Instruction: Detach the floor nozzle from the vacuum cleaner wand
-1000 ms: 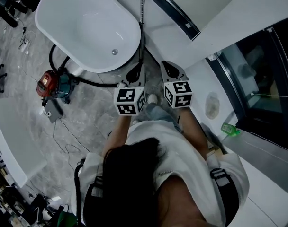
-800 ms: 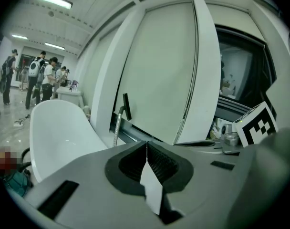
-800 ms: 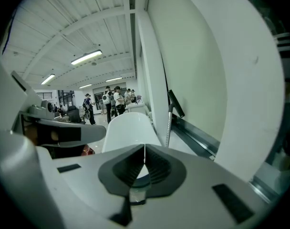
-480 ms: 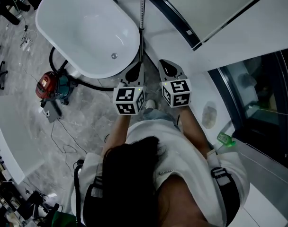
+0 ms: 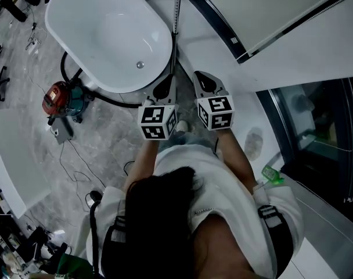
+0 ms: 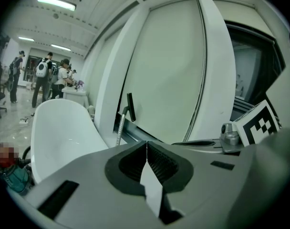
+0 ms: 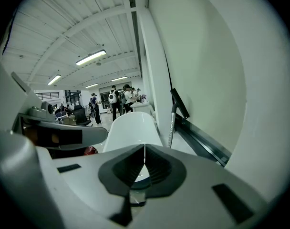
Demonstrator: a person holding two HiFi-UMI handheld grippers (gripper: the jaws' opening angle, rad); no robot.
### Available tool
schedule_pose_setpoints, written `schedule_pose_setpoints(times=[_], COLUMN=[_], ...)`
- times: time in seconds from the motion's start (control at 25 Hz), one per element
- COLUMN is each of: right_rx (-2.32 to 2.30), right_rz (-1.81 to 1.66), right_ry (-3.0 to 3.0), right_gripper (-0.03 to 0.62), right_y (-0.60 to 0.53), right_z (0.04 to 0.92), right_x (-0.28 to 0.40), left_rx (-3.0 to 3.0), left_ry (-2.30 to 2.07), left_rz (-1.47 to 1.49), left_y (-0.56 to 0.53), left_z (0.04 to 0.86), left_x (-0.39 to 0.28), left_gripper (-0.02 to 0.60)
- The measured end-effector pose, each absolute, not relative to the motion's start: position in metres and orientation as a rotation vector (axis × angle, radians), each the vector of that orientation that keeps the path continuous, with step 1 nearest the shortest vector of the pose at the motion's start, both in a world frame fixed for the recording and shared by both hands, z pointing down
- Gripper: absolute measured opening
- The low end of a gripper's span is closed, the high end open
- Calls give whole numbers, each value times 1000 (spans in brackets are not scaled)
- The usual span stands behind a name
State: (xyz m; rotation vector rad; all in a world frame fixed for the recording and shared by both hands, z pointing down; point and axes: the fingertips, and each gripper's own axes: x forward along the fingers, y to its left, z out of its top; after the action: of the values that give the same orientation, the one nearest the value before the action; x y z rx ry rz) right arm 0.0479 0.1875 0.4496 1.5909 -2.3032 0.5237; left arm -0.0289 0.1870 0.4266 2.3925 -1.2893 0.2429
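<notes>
**Approach stalls short of the wand, no contact**

Compared with a second ago the head view swings only slightly, and the two grippers barely shift in it. The left gripper and right gripper stay clenched on nothing, pads meeting, side by side. The wand leans at the wall beyond the bathtub, ahead of both and untouched. Its hose trails round to the canister. A black piece tops the wand, but it is unclear whether this is the floor nozzle. Judgement: detaching has not begun, and the jaws must open first.
</notes>
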Motion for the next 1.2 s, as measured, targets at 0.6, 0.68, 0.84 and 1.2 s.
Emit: schedule_pose_setpoints(times=[0.6,0.68,0.84,1.2], right_rx=[1591,1597,1607,1606], right_rz=[515,516,515,490], right_ry=[-2313,-2312,-2314,-2318], right_gripper=[15,15,15,15], right_y=[187,185,182,166], right_z=[448,450,448,444], right_x=[49,50,50,45], left_rx=[2408,2420,2433,2453], left_ry=[-1301,-1296,-1293,-1285], left_rz=[216,218,222,227], left_y=[183,182,179,167], left_z=[422,422,420,419], left_x=[-25,-23,-22,-24], left_gripper=[9,9,9,9])
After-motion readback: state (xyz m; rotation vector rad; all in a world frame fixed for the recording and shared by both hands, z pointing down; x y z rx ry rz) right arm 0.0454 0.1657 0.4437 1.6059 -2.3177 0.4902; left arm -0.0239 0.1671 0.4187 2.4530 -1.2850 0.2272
